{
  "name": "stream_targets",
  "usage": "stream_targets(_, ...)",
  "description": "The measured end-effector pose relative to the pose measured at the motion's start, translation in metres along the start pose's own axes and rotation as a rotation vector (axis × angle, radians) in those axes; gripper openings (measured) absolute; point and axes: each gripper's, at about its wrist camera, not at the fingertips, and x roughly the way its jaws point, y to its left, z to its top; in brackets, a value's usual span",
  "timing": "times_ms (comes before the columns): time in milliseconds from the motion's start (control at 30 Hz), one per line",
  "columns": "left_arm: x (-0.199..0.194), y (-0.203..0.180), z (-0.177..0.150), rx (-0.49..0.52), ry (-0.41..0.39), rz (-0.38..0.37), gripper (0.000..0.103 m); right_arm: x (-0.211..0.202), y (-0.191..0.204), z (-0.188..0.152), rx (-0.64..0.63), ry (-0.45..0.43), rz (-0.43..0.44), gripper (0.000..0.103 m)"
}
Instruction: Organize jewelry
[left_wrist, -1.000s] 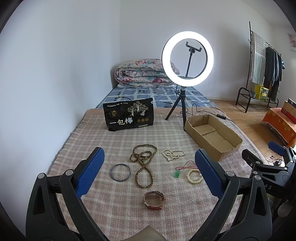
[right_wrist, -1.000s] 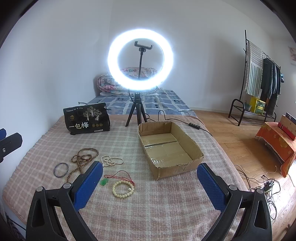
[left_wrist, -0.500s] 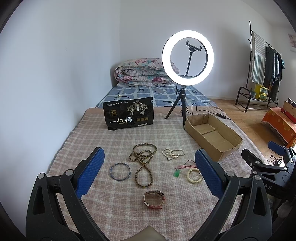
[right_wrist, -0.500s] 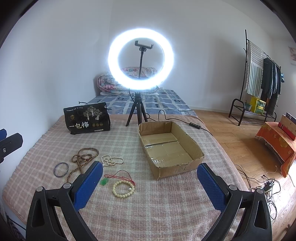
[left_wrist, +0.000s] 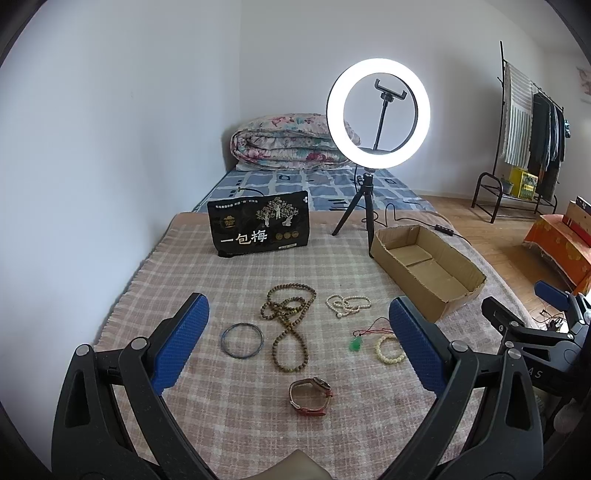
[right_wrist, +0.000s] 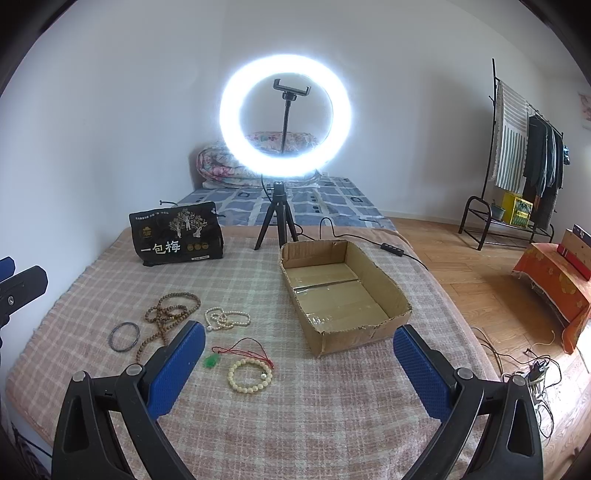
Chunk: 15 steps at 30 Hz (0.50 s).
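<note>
Looking along the left gripper (left_wrist: 297, 330), its blue pads stand spread wide and hold nothing above the plaid-covered bed (left_wrist: 192, 251); straight ahead between the pads lie the dark bangle (left_wrist: 242, 340) and the long brown bead strand (left_wrist: 288, 325), whose length runs away from the gripper, with the red-strapped watch (left_wrist: 310, 397) nearest and the pearl strand (left_wrist: 347, 305) farther off to the right. From the right wrist, the right gripper (right_wrist: 298, 352) is likewise spread and empty; the cream bead bracelet (right_wrist: 250, 376) and the green pendant on its red cord (right_wrist: 243, 350) lie just ahead between its pads, toward the left one, and the open cardboard box (right_wrist: 391, 291) sits ahead and slightly right, apparently empty. Judging by this, the right gripper is the nearer one to the bracelet and the box
</note>
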Motion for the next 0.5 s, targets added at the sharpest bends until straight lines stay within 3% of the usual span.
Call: stream_targets(500, 0.02, 0.025, -0.011, -0.022, 0.047, 0.044, 0.1, 0.016, 0.009, 0.001, -0.009, 0.034, 0.015, 0.103)
